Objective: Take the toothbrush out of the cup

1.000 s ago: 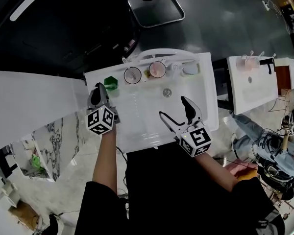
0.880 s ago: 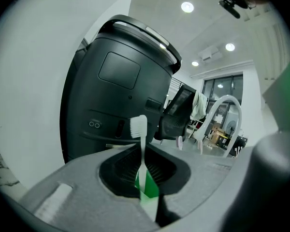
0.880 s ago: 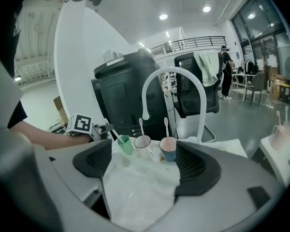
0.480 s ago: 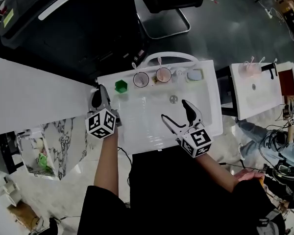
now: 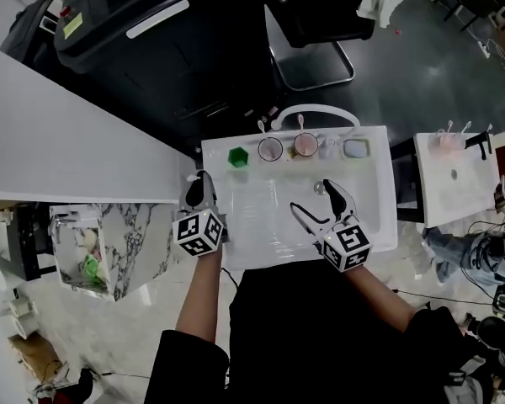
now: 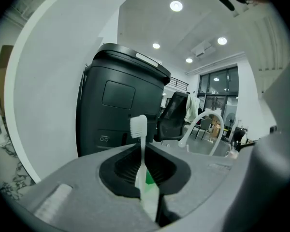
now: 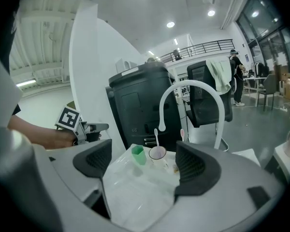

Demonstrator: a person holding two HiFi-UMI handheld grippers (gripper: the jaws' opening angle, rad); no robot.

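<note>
White washbasin (image 5: 252,217), black bin (image 5: 177,66) behind

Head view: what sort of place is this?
Probably an open lab or office hall fitted with mock bathroom stations, not a real bathroom. There is a white rectangular washbasin with an arched white faucet, a second similar white basin beside it, and a black office chair behind.

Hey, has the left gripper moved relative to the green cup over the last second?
Yes. The left gripper, shut on the toothbrush, has drawn back from the green cup toward the person, along the sink's left edge.
</note>
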